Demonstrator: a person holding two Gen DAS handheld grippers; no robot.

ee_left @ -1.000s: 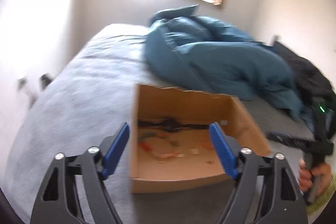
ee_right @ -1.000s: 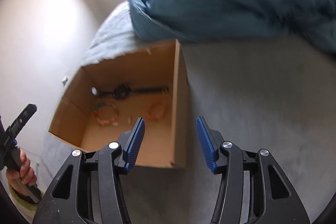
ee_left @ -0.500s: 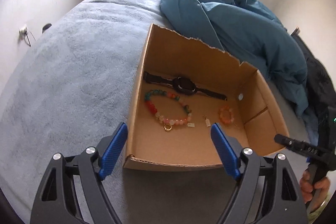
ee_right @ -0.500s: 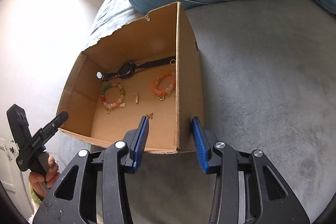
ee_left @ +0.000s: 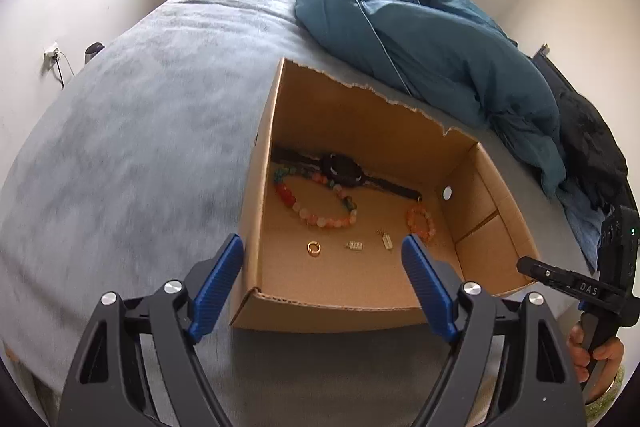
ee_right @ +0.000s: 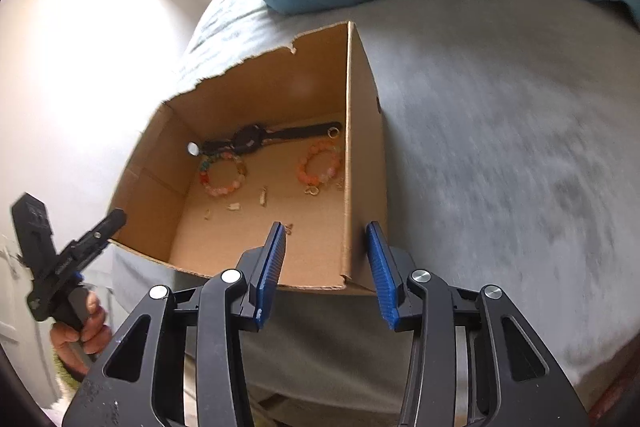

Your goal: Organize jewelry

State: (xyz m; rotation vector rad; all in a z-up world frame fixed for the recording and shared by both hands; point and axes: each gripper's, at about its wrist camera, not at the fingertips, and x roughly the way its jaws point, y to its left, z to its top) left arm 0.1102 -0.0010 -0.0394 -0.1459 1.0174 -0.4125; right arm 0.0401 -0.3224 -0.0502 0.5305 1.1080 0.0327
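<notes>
An open cardboard box (ee_left: 320, 301) sits on the grey bed. Inside lie a black watch (ee_left: 342, 169), a multicolour bead bracelet (ee_left: 316, 217), an orange bead bracelet (ee_left: 420, 221), a gold ring (ee_left: 314, 248) and small earrings (ee_left: 355, 245). My left gripper (ee_left: 322, 251) hangs open and wide above the box's near left corner, holding nothing. My right gripper (ee_right: 326, 231) is over the near right corner. Its jaws are opening, with the box's right wall (ee_right: 362, 147) between them and untouched. Watch (ee_right: 250, 138) and bracelets (ee_right: 318, 167) also show in the right wrist view.
A crumpled teal duvet (ee_left: 420, 35) lies behind the box, and a black garment (ee_left: 588, 147) at the far right. The grey bed cover (ee_left: 140, 147) stretches left of the box. A wall socket (ee_left: 52, 51) is beside the bed. A hand (ee_right: 80, 335) grips the left tool.
Both grippers have come closer to the box and tipped downward, so its contents now show clearly. The right jaws narrowed from their earlier spread and now straddle the right wall.
</notes>
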